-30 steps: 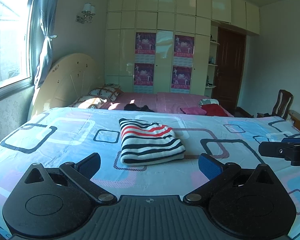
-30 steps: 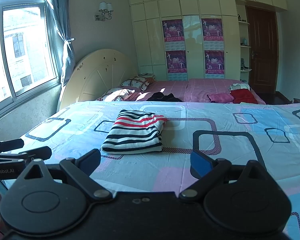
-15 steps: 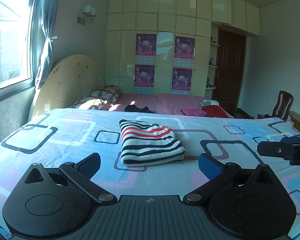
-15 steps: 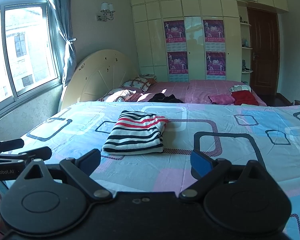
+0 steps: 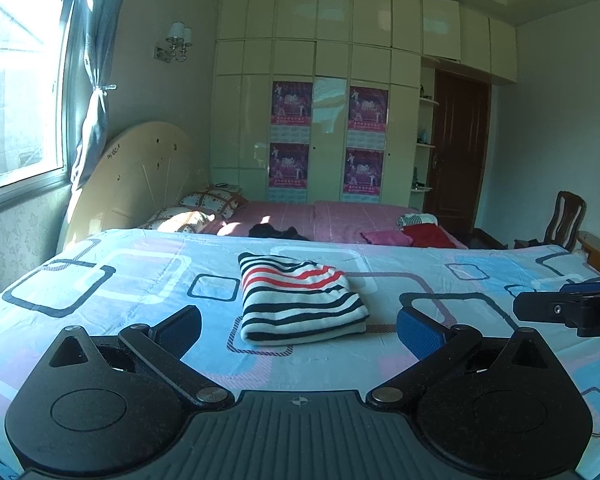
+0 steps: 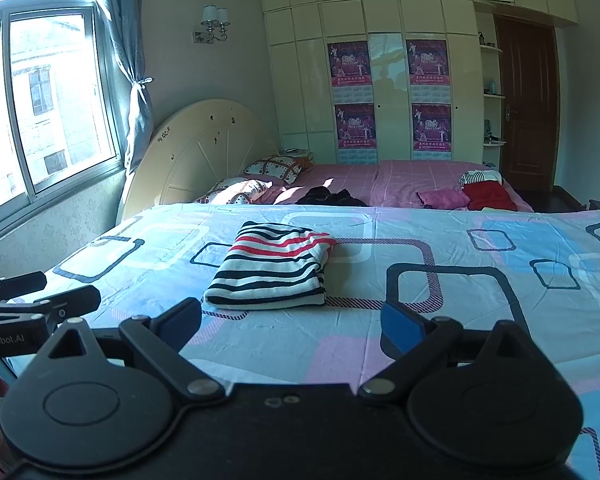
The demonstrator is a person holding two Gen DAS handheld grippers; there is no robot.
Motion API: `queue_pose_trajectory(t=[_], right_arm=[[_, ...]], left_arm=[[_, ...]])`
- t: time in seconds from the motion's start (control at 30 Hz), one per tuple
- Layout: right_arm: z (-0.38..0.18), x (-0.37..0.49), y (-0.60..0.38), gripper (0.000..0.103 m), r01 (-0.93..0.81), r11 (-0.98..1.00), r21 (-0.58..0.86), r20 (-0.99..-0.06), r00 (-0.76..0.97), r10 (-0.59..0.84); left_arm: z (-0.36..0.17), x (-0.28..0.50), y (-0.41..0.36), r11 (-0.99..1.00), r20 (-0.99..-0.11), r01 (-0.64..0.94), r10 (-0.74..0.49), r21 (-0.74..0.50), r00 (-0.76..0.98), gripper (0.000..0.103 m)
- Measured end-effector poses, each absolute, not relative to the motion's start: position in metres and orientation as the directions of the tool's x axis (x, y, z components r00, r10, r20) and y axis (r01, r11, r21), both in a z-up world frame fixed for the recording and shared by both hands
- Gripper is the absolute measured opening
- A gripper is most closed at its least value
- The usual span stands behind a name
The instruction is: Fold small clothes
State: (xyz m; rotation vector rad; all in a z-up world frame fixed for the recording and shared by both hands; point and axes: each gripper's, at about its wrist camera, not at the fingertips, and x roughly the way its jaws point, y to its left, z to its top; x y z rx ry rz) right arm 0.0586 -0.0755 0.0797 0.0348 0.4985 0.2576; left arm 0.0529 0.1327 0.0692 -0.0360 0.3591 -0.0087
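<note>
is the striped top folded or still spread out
Folded: the striped top lies as a compact rectangle on the patterned sheet, stacked layers showing at its edge.

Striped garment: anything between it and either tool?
Nothing visible. The striped garment lies folded on the patterned sheet, with only bare sheet between it and the open left tool and the open right tool.

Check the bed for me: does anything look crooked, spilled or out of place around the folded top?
Nothing stands out. The striped top lies folded in a tidy rectangle on the patterned sheet, apart from both open grippers. Loose clothes sit on the pink bed behind.
</note>
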Motion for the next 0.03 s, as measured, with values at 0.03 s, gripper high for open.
queue_pose_trajectory(t=[0.03], right_arm=[[0.0799,0.0587,-0.0755,0.096,-0.236,0.967,0.094,-0.468,0.847,0.252]], left_arm=[[0.0700,0.0526,0.1329,0.999,-0.347,-0.002,-0.012,-0.039,0.938,0.103]])
